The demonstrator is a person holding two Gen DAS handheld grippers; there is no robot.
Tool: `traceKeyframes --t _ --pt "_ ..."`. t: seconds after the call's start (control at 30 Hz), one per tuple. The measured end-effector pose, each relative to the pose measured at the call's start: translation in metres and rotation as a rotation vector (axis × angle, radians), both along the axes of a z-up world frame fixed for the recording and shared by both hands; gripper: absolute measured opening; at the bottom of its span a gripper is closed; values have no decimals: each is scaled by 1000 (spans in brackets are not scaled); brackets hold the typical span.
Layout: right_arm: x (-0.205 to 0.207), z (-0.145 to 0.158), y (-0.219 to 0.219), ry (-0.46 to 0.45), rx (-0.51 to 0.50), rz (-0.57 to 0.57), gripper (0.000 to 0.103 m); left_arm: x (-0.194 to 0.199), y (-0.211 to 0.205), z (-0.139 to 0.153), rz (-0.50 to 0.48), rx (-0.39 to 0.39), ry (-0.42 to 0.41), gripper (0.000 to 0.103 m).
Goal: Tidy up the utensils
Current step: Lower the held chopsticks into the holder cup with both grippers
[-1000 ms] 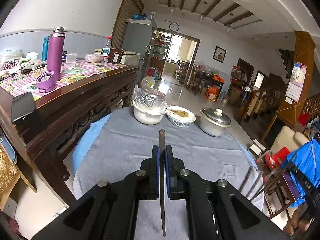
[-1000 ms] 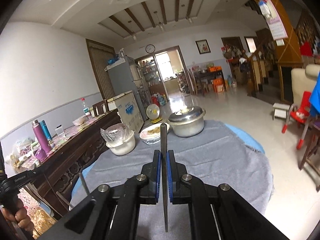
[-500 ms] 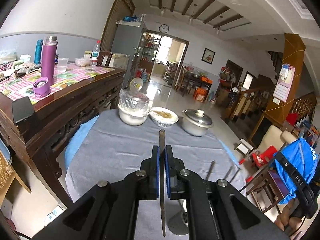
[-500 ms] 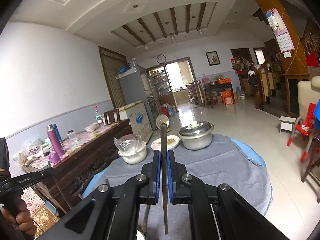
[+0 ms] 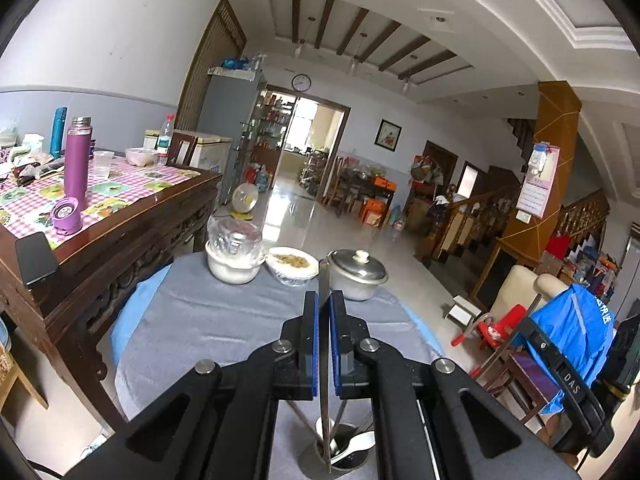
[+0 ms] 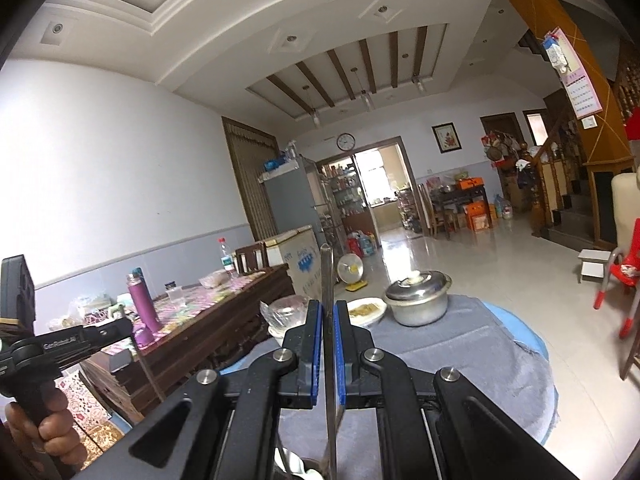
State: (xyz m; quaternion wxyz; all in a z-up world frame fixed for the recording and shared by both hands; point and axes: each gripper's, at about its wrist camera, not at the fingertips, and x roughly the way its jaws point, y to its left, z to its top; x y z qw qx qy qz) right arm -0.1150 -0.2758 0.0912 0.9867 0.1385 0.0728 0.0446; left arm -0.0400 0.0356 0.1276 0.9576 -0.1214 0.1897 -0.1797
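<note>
Steel utensils [image 5: 324, 344] [image 6: 330, 344] clamped in both fingers, lifted higher, holder [image 5: 340, 450] newly below

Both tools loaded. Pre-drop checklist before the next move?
1. Left tool shut on left utensil: ok.
2. Right tool shut on right utensil: ok.
3. Both utensils upright between the pads, not skewed: ok.
4. Metal holder below the left tool, spoons in it: ok.
5. Left utensil's lower end lines up with the holder's opening: ok. Whether it is inside or above: cannot tell.
6. Right utensil's lower end against the holder: cut off at the frame's bottom edge, cannot tell.
</note>
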Motion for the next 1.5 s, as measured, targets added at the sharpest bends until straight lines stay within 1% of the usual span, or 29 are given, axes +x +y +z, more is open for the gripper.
traceKeyframes --t 0.2,0.47,0.67,0.8,1.17,1.5 --pt "4 2 17 2 -8 41 7 7 -12 -2 -16 10 10 5" --pt "25 -11 37 47 -6 82 7 17 -25 -15 -19 23 42 5" --pt "34 -22 46 81 -22 100 7 19 -31 -22 -2 38 37 5" --pt "39 -30 44 105 -23 105 7 20 -39 -31 5 61 45 5" --pt "49 -56 38 179 -4 115 7 29 -52 -51 -6 100 108 5" --pt "48 -67 37 205 6 119 7 30 -57 -60 1 125 138 5"
